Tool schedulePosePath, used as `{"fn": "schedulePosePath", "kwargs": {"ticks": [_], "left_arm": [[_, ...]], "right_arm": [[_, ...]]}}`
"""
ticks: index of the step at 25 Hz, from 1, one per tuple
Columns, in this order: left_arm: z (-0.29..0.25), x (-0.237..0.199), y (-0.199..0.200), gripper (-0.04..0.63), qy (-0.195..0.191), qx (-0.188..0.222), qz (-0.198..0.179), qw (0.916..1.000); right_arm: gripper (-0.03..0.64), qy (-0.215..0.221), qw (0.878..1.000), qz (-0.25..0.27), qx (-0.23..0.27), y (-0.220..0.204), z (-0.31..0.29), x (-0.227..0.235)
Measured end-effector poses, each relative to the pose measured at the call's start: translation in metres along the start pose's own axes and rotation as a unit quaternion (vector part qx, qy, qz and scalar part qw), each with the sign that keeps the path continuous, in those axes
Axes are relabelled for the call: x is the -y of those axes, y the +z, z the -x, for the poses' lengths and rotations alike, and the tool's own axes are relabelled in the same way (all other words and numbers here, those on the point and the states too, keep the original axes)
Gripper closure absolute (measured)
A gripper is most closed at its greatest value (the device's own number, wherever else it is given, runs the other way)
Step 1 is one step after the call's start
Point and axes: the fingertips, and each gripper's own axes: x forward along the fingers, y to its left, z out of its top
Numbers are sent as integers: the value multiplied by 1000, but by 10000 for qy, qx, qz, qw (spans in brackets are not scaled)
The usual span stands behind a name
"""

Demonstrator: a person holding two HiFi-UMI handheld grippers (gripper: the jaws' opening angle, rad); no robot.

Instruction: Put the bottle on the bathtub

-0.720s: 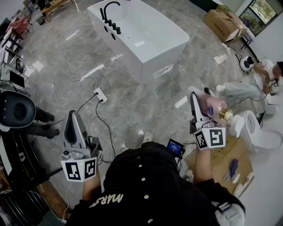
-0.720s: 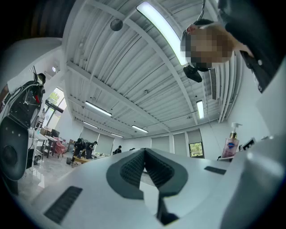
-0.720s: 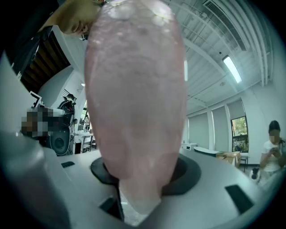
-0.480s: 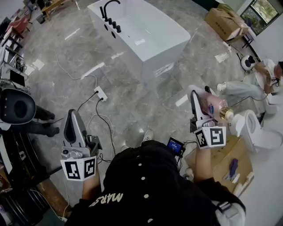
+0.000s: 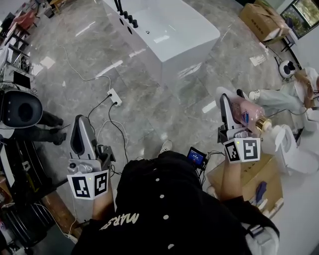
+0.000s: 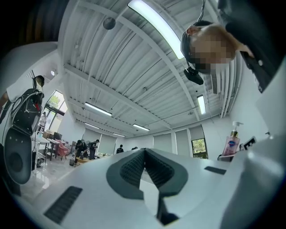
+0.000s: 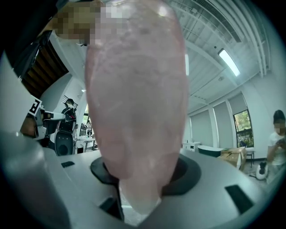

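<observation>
The white bathtub with black taps stands on the grey floor at the top of the head view. My right gripper is shut on a pink pump bottle with a gold collar, held in the air at the right, well short of the tub. In the right gripper view the bottle fills the space between the jaws of that gripper. My left gripper is shut and empty at the lower left. Its own view has the left gripper tilted up at the ceiling, with the bottle small at the right.
A white toilet and an open cardboard box are at my right. A person sits on the floor beyond them. A power strip with cables lies between me and the tub. A black round device stands at the left.
The head view has shifted, so the bathtub sits higher in the frame. Both grippers keep their poses, and the bottle stays held in the right one.
</observation>
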Motion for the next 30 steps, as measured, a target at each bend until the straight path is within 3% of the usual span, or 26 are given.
{"fn": "schedulePosePath", "kwargs": {"ticks": [5,13,22,30], "left_arm": [[-9,26,-8,586,78,-13,-64,9999],[-29,31,-23,585,88,-126,-74,9999],[-81,16,-40,586,-43,-9,86,10000],[-151,-25,-49,586,-145,85,203,9997]], "right_arm": [[393,113,9999,-76,6,-2,-5,26],[393,125,9998,-164,-67,-18,-22,42],[393,-39,9999,-78,-80,-20,-63,56],[393,-209,9996,-172,-73,-19,-135,57]]}}
